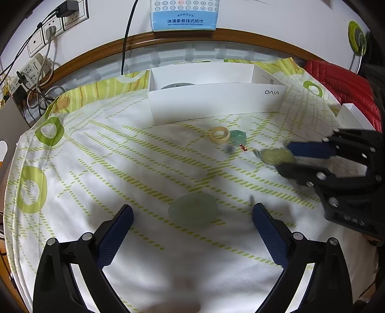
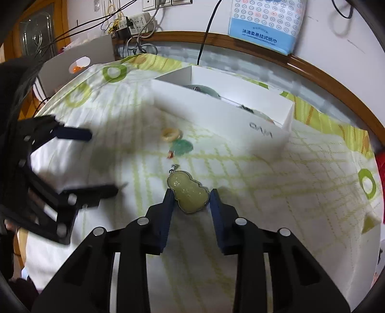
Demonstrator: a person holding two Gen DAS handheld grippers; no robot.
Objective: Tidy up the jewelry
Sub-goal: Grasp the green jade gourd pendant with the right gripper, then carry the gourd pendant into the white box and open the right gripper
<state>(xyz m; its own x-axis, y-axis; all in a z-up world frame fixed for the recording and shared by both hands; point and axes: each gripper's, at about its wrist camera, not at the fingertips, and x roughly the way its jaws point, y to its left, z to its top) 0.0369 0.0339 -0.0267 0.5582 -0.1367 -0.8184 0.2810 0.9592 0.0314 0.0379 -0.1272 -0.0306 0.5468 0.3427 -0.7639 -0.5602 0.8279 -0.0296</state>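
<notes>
- Yellow-green gourd-shaped pendant (image 2: 189,192) sitting between the right gripper (image 2: 190,204) pads, jaws closing in on its sides, apparently gripping it, just in front of the white vivo box (image 2: 223,115).
- Holding some pieces already: box showing dark and green items inside, hard to identify.
- Waiting on the cloth near the box: cream ring (image 1: 219,135), teal carved pendant (image 1: 237,137) touching it, pale jade disc (image 1: 192,210).
- Hovering with jaws wide apart over that disc: left gripper (image 1: 192,216), gripping nothing.
- Covering the surface: white cloth with lime stripes (image 1: 96,156); beyond the box, wooden rail, tissue pack (image 1: 184,14), wall sockets.
</notes>
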